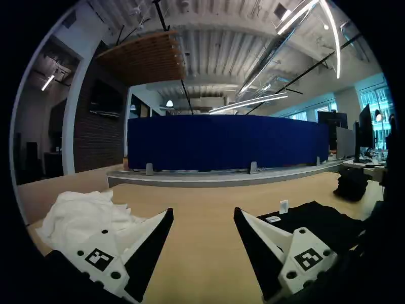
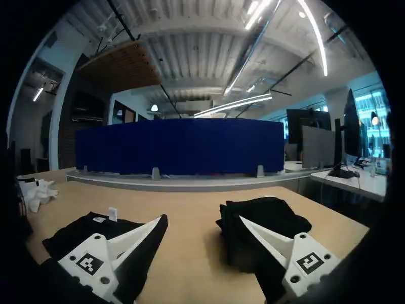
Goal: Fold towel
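Hovering over counter (image 1: 202,253), fingers (image 1: 152,243) wide apart on left gripper (image 1: 203,211) and right gripper (image 2: 203,218). Half-hiding white towel (image 1: 76,218) lower left; cropping black towel (image 1: 329,223) lower right.

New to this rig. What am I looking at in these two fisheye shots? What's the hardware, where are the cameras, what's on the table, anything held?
There is no robot. A person holds a two-finger gripper in each hand, and a camera on each looks along its fingers. The left gripper view shows the left gripper, and the right gripper view shows the right gripper. Both are open and hold nothing. On the wooden table lie a crumpled white cloth, a flat black cloth and a folded black pile. A blue divider stands behind.
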Tool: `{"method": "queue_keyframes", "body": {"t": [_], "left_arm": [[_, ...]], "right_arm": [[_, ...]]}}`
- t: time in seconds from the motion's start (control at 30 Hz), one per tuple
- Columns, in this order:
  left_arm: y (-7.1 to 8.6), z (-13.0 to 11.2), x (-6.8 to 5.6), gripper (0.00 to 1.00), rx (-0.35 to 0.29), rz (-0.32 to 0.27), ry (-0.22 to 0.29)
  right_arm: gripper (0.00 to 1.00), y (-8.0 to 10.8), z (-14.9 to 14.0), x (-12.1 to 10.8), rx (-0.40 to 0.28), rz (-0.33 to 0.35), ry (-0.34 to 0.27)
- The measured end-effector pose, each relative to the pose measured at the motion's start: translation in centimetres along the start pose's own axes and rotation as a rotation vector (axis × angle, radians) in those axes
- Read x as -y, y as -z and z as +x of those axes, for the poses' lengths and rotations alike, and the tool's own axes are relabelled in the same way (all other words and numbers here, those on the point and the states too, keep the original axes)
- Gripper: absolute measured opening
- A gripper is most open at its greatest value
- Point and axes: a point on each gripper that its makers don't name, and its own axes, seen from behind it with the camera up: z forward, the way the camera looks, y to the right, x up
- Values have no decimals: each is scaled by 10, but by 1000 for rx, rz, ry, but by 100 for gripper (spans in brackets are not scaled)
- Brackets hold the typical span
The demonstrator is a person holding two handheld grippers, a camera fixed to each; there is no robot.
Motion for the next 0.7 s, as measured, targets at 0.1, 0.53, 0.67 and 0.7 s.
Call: {"method": "queue_keyframes", "body": {"t": [0.1, 0.53, 0.67, 0.7], "left_arm": [[2, 27, -2, 88, -6, 2, 6], [12, 157, -4, 88, -25, 15, -22], [14, 183, -5, 88, -28, 16, -29], [14, 187, -5, 88, -25, 15, -29]], "right_arm": [[100, 4, 24, 6, -8, 3, 12], [100, 18, 139, 29, -30, 25, 34], [100, 19, 165, 31, -37, 29, 21], [100, 19, 168, 31, -34, 29, 19]]}}
